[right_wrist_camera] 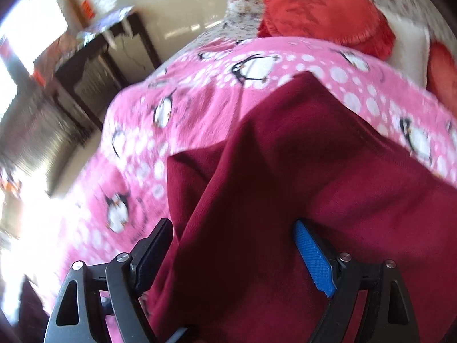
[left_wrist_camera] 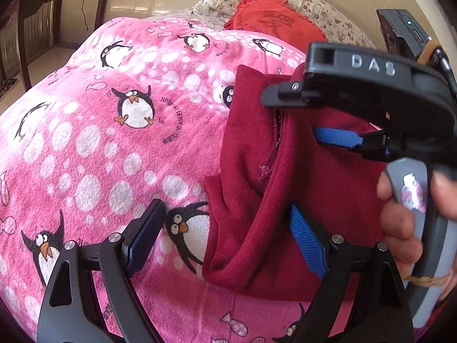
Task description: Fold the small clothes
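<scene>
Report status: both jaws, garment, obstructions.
Left gripper and right gripper jaws open, holding nothing. Maroon garment rumpled on penguin blanket. Nothing obstructing.

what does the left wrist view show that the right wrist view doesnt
Only the left wrist view shows the right gripper from outside, jaws open over the garment, the hand holding it, and a dark chair. Only the right wrist view shows a dark table with clutter near a bright window. Both show the dark red garment on the pink penguin blanket, and the red cushion on floral pillows.
</scene>
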